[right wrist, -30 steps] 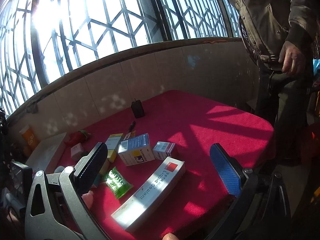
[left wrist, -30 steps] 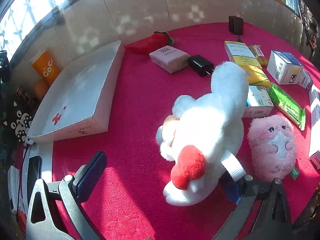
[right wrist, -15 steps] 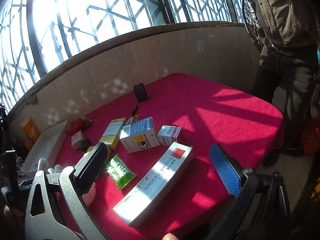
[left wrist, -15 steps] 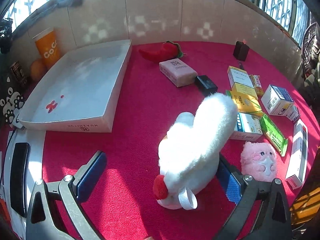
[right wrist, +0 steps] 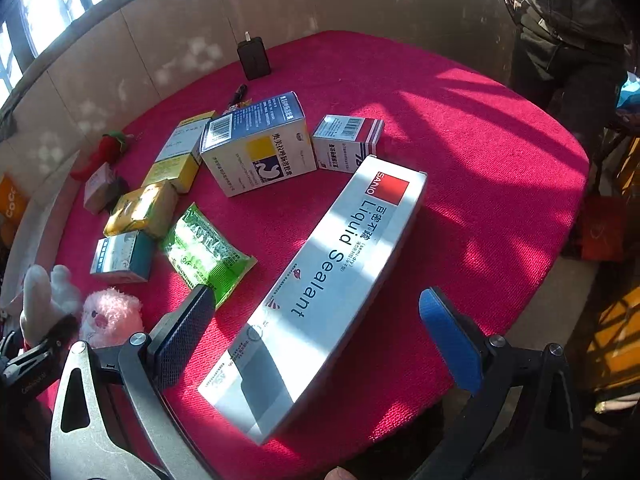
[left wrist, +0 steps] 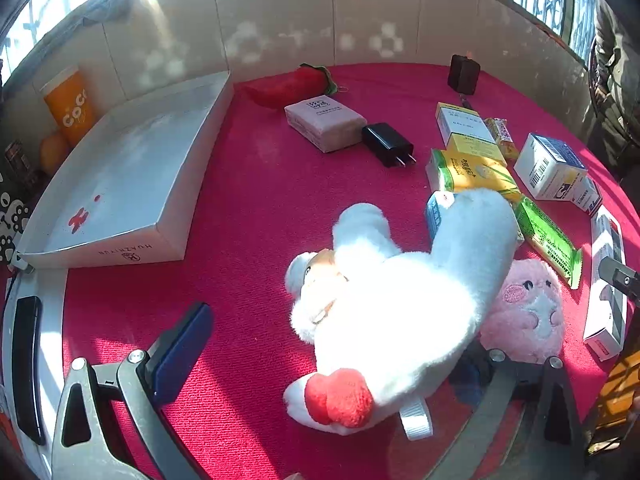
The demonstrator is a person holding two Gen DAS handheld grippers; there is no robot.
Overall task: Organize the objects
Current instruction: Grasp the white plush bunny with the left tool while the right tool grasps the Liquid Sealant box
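A white plush toy [left wrist: 404, 304] with a red foot lies on the red cloth, against the right finger of my open left gripper [left wrist: 328, 356]; the left finger stands well apart from it. A pink plush pig [left wrist: 528, 312] lies just right of it. A white open box [left wrist: 120, 184] sits at the left. My right gripper [right wrist: 316, 328] is open, its fingers on either side of the near end of a long white Liquid Sealant box [right wrist: 320, 280], a little above it. The white plush [right wrist: 44, 300] and pink pig [right wrist: 110, 316] also show at the right wrist view's left edge.
On the cloth lie a pink soap box [left wrist: 324, 122], black charger [left wrist: 388, 144], red plush chilli [left wrist: 292, 84], yellow boxes [left wrist: 466, 132], green packet [left wrist: 548, 240] and a blue-and-white box [right wrist: 256, 144]. An orange cup [left wrist: 70, 106] stands by the wall. A person [right wrist: 572, 20] stands at the table's far right.
The left gripper has dropped closer to the cloth and the white plush has tipped over against the pink pig. The right gripper has come down and forward over the sealant box.
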